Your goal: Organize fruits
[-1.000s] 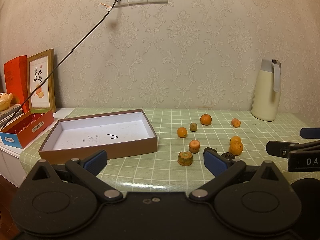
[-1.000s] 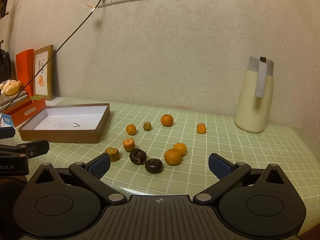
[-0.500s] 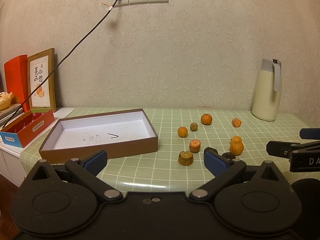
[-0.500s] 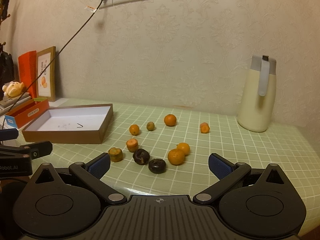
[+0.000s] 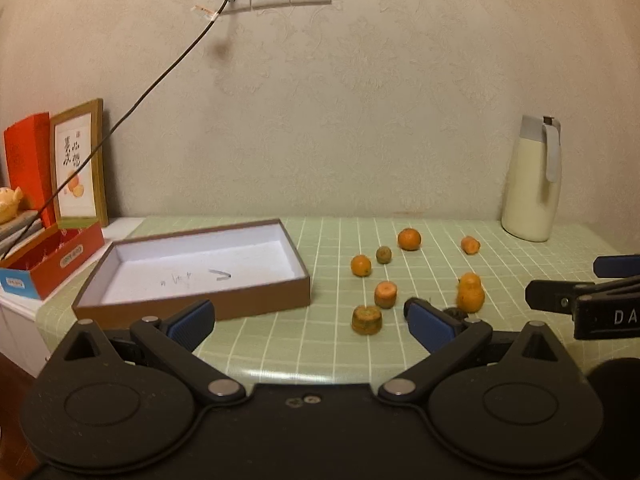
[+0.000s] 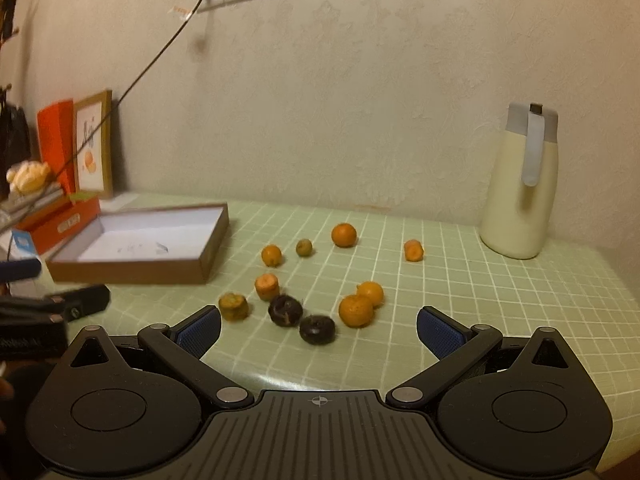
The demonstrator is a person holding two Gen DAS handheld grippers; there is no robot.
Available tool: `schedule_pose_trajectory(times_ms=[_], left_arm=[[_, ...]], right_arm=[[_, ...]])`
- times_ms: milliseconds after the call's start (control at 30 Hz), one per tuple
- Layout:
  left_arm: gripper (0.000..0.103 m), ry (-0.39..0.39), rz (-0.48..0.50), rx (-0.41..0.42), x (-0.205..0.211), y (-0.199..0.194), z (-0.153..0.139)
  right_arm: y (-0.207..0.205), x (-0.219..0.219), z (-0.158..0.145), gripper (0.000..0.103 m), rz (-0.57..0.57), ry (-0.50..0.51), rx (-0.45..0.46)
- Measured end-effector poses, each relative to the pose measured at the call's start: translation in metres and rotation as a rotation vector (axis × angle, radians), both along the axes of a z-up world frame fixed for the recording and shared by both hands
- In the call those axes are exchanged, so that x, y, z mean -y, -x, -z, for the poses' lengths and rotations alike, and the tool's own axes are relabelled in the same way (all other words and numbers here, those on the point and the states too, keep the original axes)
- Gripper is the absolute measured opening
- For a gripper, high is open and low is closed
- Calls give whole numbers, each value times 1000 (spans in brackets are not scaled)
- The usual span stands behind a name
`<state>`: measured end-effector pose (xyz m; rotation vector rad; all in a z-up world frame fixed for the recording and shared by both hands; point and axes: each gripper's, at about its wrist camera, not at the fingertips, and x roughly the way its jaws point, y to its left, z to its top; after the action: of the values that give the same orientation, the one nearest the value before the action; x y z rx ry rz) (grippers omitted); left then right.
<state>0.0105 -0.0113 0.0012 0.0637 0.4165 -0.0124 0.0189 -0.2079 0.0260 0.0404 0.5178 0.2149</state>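
Both tools spread wide, empty: left tool (image 5: 310,318) low over the near desk edge, right tool (image 6: 318,330) likewise, further right. Fruits scattered on the green-checked desk (image 6: 500,300), right of the shallow brown box (image 5: 192,268), none inside it. Two dark fruits (image 6: 285,310) touching, nearest the right tool; two oranges (image 6: 356,311) touching just beside them. Cream jug (image 6: 520,188) far right against the wall.

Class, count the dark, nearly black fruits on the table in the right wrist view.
2: one right of the cut orange piece, the other nearer the camera, beside it. None seems hidden.
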Motion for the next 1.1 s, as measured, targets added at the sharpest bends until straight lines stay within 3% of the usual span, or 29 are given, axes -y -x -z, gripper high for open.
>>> schedule_pose_trajectory(times_ms=[200,300,400,433,667,733,1033,1100], left_arm=[[91,-97,79,0,20,-30,14],[89,-74,83,2,16,-43,22],[80,-54,73,-25,12,-54,35],[79,-50,74,-40,12,-58,40],[72,5,98,-105,15,-87,63],[71,3,103,-122,20,-97,68],[62,5,115,-183,34,-127,88],[55,8,116,-195,36,-131,91]], right_arm=[[-26,-12,16,103,-8,78,2],[-38,-12,29,102,-10,76,-11],[-50,-16,48,74,-19,101,-52],[-54,-16,54,72,-18,103,-65],[-81,-20,88,67,-46,122,-118],[-87,-26,94,63,-62,142,-113],[-105,-35,108,59,-56,154,-119],[-109,-35,110,59,-57,151,-122]])
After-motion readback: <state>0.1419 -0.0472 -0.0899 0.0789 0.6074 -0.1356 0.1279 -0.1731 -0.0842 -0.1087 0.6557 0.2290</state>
